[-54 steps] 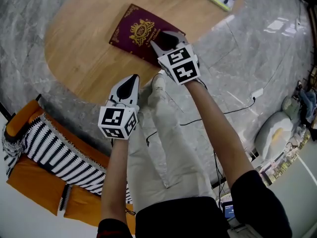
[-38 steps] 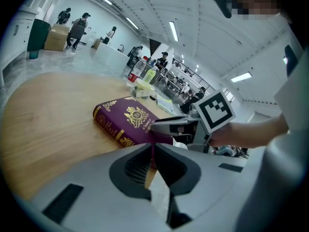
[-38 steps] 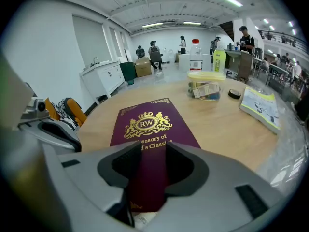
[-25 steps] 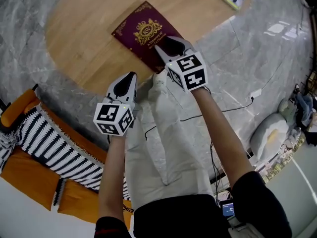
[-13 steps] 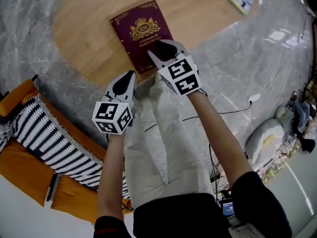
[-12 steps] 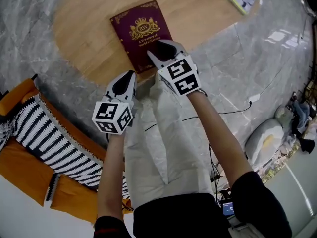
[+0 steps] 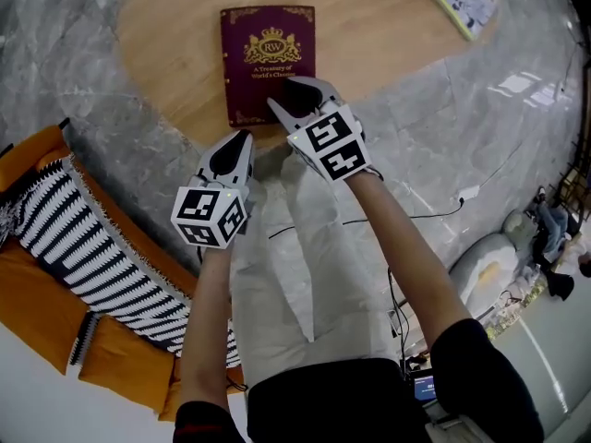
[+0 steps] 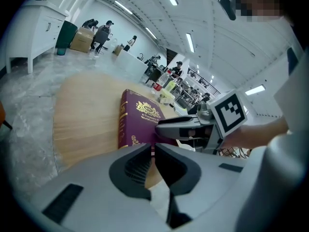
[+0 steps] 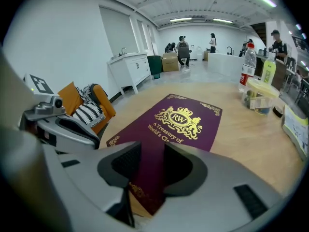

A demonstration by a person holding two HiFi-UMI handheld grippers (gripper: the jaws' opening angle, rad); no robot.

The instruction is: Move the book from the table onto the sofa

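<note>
Well, yellow-lidded tub (image 9: 262,98) on table (image 9: 246,134)

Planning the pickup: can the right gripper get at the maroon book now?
Likely yes: the right gripper hangs over the near edge of the book, jaws apart; nothing lies on it, and the left gripper is clear.

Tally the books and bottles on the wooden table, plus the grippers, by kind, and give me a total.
Books: 2, maroon book and pale booklet
Bottles: 2, clear bottle and yellow-green bottle
Grippers: 2, left gripper and right gripper
Total: 6
</note>
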